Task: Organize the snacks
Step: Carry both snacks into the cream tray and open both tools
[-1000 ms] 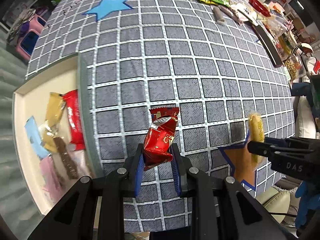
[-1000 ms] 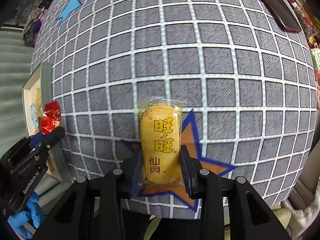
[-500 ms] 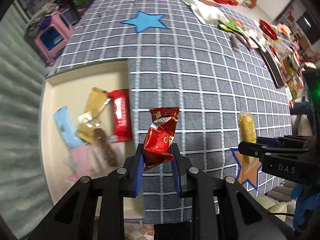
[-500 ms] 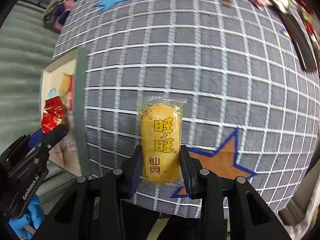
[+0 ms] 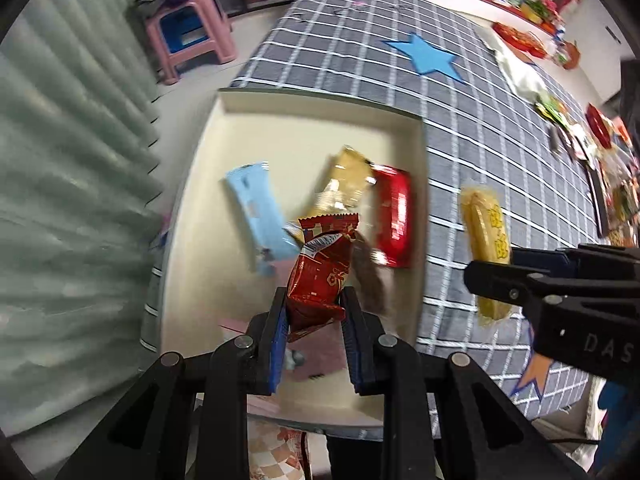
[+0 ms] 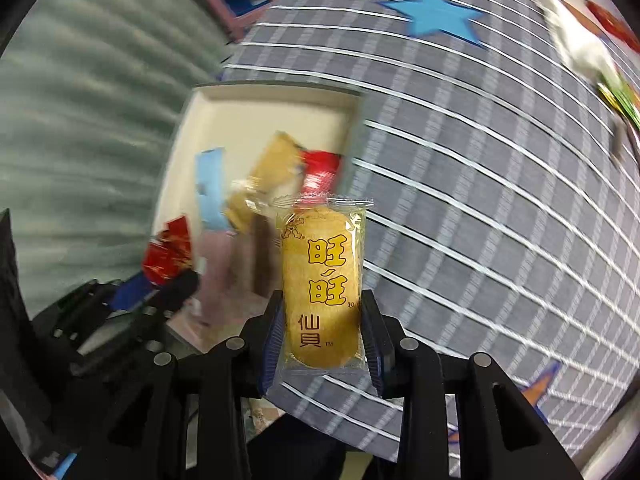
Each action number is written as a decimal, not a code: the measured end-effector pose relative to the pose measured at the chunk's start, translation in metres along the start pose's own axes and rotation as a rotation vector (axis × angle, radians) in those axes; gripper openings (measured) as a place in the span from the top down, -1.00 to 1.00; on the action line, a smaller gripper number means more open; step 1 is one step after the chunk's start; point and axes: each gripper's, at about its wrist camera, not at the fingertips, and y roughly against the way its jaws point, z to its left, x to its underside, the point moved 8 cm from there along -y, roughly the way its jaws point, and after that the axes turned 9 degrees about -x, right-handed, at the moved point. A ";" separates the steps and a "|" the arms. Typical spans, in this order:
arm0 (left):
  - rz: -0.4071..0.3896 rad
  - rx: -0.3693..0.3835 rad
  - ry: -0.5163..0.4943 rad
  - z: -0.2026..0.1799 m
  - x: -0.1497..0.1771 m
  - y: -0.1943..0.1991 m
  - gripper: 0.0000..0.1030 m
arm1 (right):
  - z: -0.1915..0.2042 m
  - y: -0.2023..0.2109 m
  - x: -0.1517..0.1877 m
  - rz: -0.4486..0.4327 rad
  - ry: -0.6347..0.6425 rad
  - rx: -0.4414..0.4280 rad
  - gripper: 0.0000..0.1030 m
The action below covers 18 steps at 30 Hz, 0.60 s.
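Observation:
My left gripper (image 5: 316,320) is shut on a red snack packet (image 5: 322,270) and holds it above the cream tray (image 5: 280,132) at the table's left end. My right gripper (image 6: 322,336) is shut on a yellow rice cracker packet (image 6: 322,280), held over the checked tablecloth just right of the tray (image 6: 260,116). The cracker packet also shows in the left wrist view (image 5: 486,240). The tray holds a light blue bar (image 5: 256,208), a tan packet (image 5: 344,184), a red packet (image 5: 394,216), a brown bar and a pink packet.
The grey checked tablecloth (image 5: 500,128) has a blue star (image 5: 424,56). More snacks and clutter lie at the far right end (image 5: 580,132). A pink stool (image 5: 188,36) stands on the floor beyond the tray. A curtain hangs at the left.
Both grippers have moved left with their packets. The left gripper now hangs over the tray instead of the cloth, and the right gripper is close beside the tray's right wall.

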 end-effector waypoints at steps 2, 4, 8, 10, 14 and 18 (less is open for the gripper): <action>0.006 -0.004 0.017 0.007 -0.004 -0.006 0.47 | 0.014 -0.010 -0.009 0.013 0.019 -0.004 0.27; 0.007 -0.009 0.037 0.012 -0.007 -0.012 0.46 | 0.022 -0.020 -0.017 0.027 0.028 -0.005 0.27; 0.010 -0.009 0.066 0.017 -0.009 -0.017 0.29 | 0.032 -0.039 -0.025 0.073 0.045 -0.014 0.27; -0.007 -0.040 0.068 0.020 -0.007 -0.015 -0.30 | 0.035 -0.041 -0.022 0.093 0.054 -0.002 0.25; -0.032 -0.052 0.095 0.028 -0.004 -0.008 -0.63 | 0.036 -0.036 -0.025 0.080 0.065 0.024 -0.52; -0.030 -0.078 0.110 0.033 -0.002 -0.006 -0.64 | 0.031 -0.030 -0.024 0.088 0.061 0.056 -0.52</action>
